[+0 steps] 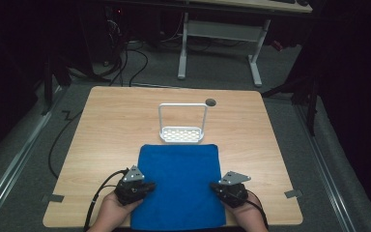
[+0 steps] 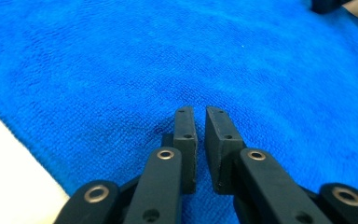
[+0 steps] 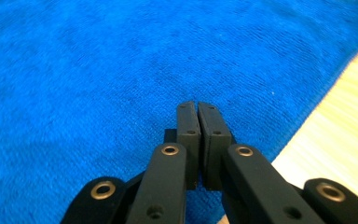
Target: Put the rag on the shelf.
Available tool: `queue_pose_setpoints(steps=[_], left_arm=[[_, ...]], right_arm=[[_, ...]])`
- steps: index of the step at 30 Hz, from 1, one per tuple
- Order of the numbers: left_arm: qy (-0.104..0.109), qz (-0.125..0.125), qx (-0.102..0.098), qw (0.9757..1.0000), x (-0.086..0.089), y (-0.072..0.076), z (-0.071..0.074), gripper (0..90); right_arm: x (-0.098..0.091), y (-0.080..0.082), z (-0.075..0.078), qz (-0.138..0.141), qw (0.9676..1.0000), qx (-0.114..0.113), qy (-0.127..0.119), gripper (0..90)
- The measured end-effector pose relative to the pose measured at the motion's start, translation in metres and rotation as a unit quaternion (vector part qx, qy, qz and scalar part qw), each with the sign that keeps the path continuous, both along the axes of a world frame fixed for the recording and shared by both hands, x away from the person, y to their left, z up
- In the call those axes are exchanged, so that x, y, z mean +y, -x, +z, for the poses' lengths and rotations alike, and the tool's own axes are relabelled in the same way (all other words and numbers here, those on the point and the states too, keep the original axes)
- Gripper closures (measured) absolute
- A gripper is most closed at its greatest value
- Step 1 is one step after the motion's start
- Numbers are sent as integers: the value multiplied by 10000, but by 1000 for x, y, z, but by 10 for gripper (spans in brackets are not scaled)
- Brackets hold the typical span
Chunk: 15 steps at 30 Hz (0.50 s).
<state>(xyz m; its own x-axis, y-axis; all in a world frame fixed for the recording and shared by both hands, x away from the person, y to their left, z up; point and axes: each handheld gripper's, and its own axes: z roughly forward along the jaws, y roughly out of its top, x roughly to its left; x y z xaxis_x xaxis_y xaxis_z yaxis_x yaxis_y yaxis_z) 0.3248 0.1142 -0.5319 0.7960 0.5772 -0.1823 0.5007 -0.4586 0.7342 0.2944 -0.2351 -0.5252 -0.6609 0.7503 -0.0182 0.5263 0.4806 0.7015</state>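
Hands at the table's near edge hold two grippers over a blue cloth [image 1: 179, 186]. At left, the left gripper [image 1: 136, 186] rests at the cloth's edge, jaws a narrow slit apart, nothing between them; a pinch here might drag the fabric into a bunch. The cloth lies flat, plush and square, just before a white rack [image 1: 182, 124]. At right, the right gripper [image 1: 231, 189] has its jaws pressed together, empty.

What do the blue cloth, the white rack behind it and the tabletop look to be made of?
Blue cloth: soft terry or microfibre, judging by its fuzzy matte nap in the gripper views. White rack with perforated base: probably plastic or coated metal; smooth and uniform, cannot tell which. Tabletop: light wood or wood-look laminate, with visible grain lines.
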Motion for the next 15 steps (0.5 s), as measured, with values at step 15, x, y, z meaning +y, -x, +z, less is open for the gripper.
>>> queue_pose_setpoints(steps=[15], left_arm=[[111,-160,-23,9998,-1,2,-2,813]], right_arm=[[-8,0,0,-93,9999,24,-76,880]])
